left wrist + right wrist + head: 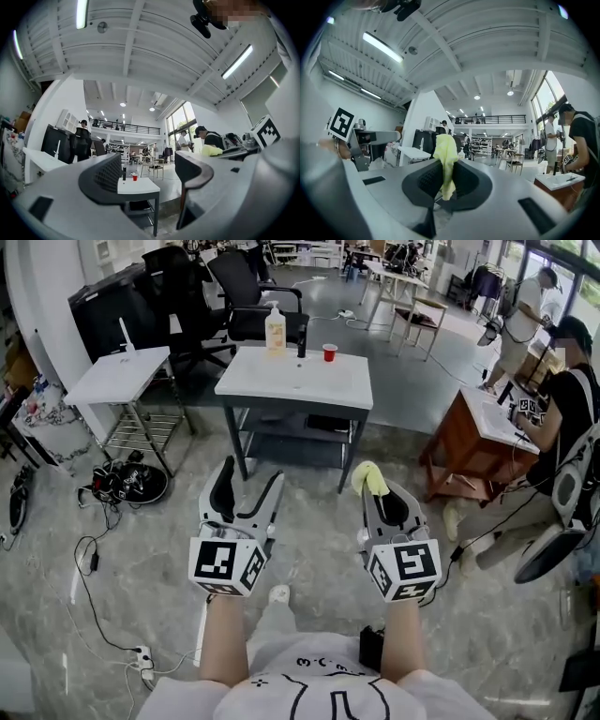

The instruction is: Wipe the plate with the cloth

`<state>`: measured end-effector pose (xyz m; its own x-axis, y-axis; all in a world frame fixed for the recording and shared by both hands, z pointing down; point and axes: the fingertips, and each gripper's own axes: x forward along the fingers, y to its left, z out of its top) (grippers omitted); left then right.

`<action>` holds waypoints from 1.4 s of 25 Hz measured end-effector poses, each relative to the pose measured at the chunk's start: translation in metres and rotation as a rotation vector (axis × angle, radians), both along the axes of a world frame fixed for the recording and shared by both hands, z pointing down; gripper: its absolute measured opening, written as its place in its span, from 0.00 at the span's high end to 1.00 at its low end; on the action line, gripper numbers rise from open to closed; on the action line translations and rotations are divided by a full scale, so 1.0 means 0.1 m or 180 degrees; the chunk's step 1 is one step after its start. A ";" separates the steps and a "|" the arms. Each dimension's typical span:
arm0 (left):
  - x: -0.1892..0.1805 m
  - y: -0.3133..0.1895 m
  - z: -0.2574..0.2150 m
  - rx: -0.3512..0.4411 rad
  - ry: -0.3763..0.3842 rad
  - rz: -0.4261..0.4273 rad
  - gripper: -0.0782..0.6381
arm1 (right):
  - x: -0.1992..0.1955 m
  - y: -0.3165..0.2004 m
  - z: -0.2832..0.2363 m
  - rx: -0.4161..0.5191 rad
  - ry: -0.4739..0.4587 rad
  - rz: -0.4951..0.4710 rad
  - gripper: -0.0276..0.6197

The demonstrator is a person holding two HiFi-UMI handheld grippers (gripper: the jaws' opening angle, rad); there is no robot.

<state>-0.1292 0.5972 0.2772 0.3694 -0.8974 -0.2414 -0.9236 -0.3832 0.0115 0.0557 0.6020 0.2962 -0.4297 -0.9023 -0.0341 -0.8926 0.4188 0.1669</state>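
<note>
Two grippers are held out above the grey floor, short of a white table (295,381). On the left, the left gripper (250,476) has its jaws spread wide with nothing between them. Ahead of it, the table carries a soap bottle (275,331) and, further right, a red cup (329,352). On the right, the right gripper (380,493) has its jaws pressed together on a yellow cloth (368,479), which sticks up above the fingertips and hangs a little below them.
</note>
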 end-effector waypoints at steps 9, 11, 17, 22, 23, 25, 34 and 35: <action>-0.40 -1.45 0.05 0.0000 -0.0089 0.0156 0.41 | -0.39 -1.42 0.00 -0.0117 -0.0083 0.0114 0.88; -0.46 -1.76 0.09 -0.0025 -0.0109 0.0171 0.41 | -0.43 -1.71 0.05 -0.0179 -0.0151 0.0163 0.88; -0.64 -2.44 0.08 -0.0050 -0.0145 0.0194 0.41 | -0.48 -2.38 0.08 -0.0220 -0.0299 0.0327 0.88; -0.66 -2.80 0.14 -0.0115 -0.0152 0.0226 0.41 | -0.45 -2.71 0.18 -0.0296 -0.0333 0.0368 0.88; -0.63 -2.87 0.17 -0.0142 -0.0165 0.0240 0.41 | -0.42 -2.77 0.21 -0.0318 -0.0350 0.0377 0.88; -0.57 -3.03 0.22 -0.0195 -0.0148 0.0272 0.41 | -0.37 -2.91 0.26 -0.0353 -0.0378 0.0388 0.88; -0.34 -4.06 0.39 -0.0335 -0.0112 0.0224 0.41 | -0.13 -3.94 0.43 -0.0345 -0.0246 0.0272 0.88; -0.30 -4.20 0.37 -0.0331 -0.0112 0.0208 0.41 | -0.08 -4.10 0.43 -0.0334 -0.0233 0.0248 0.88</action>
<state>-0.1592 0.1772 0.3145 0.4345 -0.8907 -0.1340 -0.8972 -0.4410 0.0222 0.0478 0.1923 0.3388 -0.3580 -0.9331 0.0334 -0.9313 0.3594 0.0592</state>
